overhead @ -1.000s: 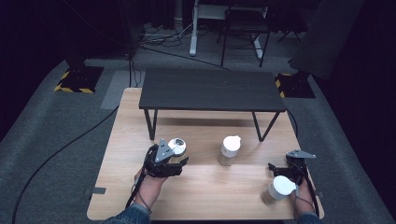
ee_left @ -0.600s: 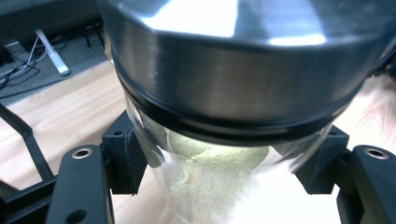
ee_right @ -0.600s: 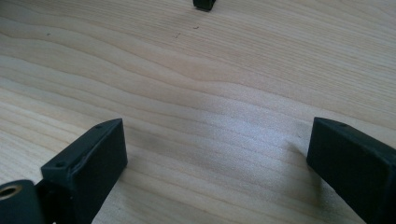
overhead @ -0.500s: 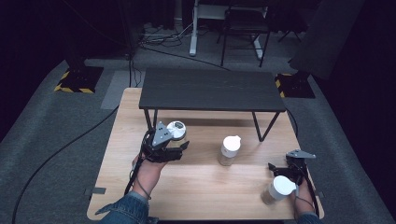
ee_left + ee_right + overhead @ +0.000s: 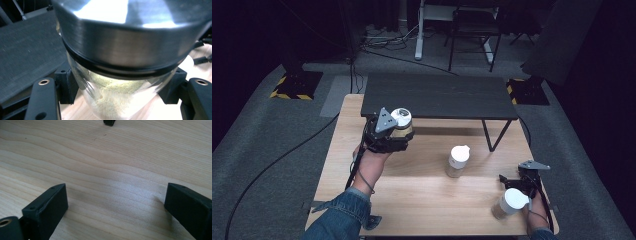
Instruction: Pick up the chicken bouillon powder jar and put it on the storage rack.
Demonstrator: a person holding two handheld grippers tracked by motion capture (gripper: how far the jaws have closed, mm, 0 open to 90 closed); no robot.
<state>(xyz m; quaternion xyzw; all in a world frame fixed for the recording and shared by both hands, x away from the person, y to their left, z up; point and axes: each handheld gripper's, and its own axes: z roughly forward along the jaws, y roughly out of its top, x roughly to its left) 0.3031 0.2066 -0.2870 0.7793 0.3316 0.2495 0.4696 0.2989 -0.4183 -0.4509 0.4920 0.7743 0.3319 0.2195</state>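
jar of yellow powder, glass-walled with a broad metal lid, is clamped in the left gripper and held in the air above the wooden table's far left part, just in front of the dark shelf; it looks fairly heavy, rigid, smooth and breakable, so the hold belongs on the glass body under the lid, as the left gripper view shows. right gripper rests near the table's near right corner, jaws spread wide with nothing between them, beside another jar.

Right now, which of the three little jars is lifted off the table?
The jar of yellow powder clamped in the left gripper, by the dark shelf. The middle jar and the right-hand jar stand on the wood.
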